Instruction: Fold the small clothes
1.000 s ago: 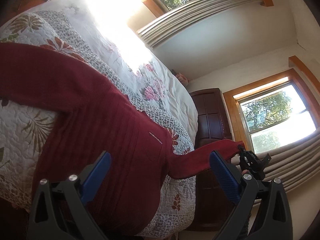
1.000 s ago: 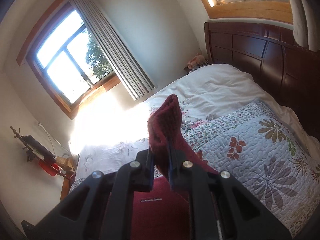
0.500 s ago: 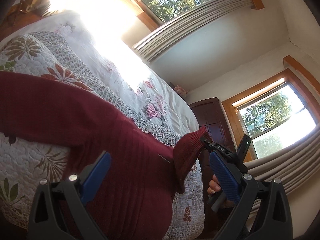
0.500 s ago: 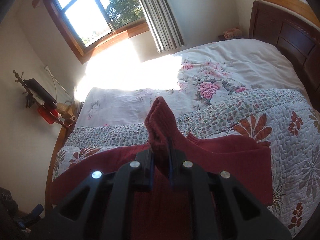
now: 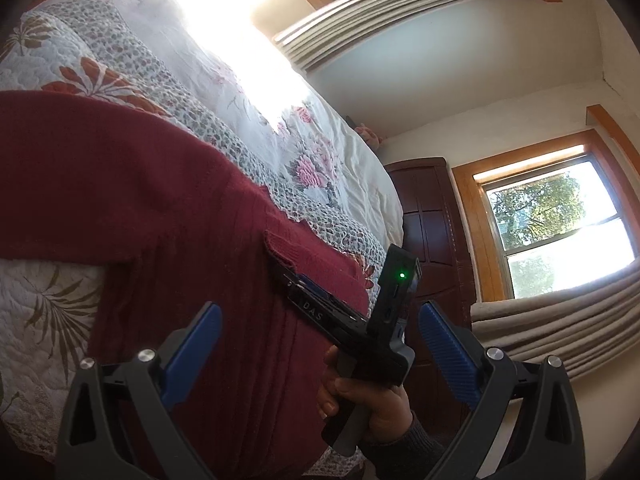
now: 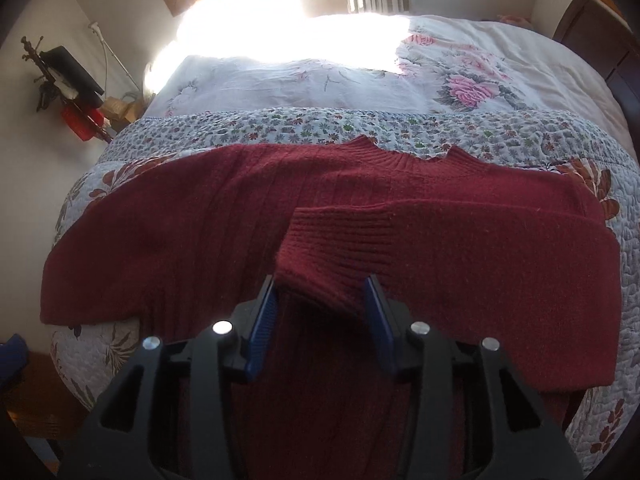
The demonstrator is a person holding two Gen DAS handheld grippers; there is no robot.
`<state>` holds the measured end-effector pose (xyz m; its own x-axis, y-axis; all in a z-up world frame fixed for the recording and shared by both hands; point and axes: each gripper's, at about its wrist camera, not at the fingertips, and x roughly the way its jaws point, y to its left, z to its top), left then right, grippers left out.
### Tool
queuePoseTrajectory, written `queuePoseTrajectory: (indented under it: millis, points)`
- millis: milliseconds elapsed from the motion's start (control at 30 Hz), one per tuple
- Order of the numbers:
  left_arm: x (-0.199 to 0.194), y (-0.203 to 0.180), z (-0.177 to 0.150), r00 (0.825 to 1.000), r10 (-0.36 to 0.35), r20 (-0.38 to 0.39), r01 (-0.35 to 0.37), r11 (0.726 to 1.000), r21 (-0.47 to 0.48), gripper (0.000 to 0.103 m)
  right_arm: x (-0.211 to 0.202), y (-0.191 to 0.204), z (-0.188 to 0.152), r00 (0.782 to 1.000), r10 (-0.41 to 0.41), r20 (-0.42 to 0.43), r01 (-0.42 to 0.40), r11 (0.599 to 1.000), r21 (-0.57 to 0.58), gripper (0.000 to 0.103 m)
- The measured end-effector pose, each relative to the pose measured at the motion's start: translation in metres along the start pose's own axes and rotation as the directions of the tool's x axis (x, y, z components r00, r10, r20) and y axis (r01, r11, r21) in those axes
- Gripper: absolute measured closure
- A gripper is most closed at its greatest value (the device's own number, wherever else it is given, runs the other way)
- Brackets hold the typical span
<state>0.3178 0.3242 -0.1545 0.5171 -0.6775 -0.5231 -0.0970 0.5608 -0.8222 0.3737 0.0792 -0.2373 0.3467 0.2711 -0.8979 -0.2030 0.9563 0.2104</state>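
A dark red knit sweater (image 6: 200, 232) lies flat on the quilted bed, neck toward the far side. Its right sleeve is folded across the chest, and the ribbed cuff (image 6: 336, 248) rests between the pads of my right gripper (image 6: 320, 282), whose jaws stand apart and no longer pinch it. The other sleeve (image 6: 120, 240) stretches out to the left. In the left wrist view, the sweater (image 5: 160, 200) fills the middle. My left gripper (image 5: 319, 308) hangs open and holds nothing. Beyond it a hand (image 5: 368, 396) holds the right gripper (image 5: 294, 278) down on the sweater.
A floral quilt (image 6: 400, 132) covers the near half of the bed, with a white flowered sheet (image 6: 320, 76) behind it. The dark wooden headboard (image 6: 592, 20) stands at the right. A stand with red and black items (image 6: 68, 92) sits by the left wall. Sunlit windows with curtains (image 5: 560, 220) line the walls.
My right gripper carried the cuff over the sweater, lowered it onto the chest and opened. The left gripper stayed open, shifting only slightly.
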Motion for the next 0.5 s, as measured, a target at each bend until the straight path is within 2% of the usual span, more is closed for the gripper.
queuePoseTrajectory:
  millis: [167,267,367,500]
  points:
    - [0.065,0.025,0.019,0.994,-0.06,-0.087,0.045,0.986,-0.161,0.004,-0.053,-0.031,-0.035,0.999,0.024,0.025,-0.025,0.999,0.045,0.044]
    - [0.114,0.035,0.031,0.988,-0.062,-0.143,0.033,0.981,-0.194,0.004,-0.079,-0.059,-0.067,1.0,0.015,0.025,-0.018,0.995,0.1,0.044]
    - [0.159,0.043,0.035,0.973,-0.051,-0.227,-0.006,0.97,-0.243,0.004,-0.099,-0.081,-0.099,1.0,0.016,0.025,-0.02,0.985,0.174,0.043]
    - [0.196,0.041,0.034,0.945,-0.038,-0.326,-0.043,0.97,-0.238,0.004,-0.115,-0.098,-0.131,0.999,0.034,0.029,-0.04,0.961,0.275,0.042]
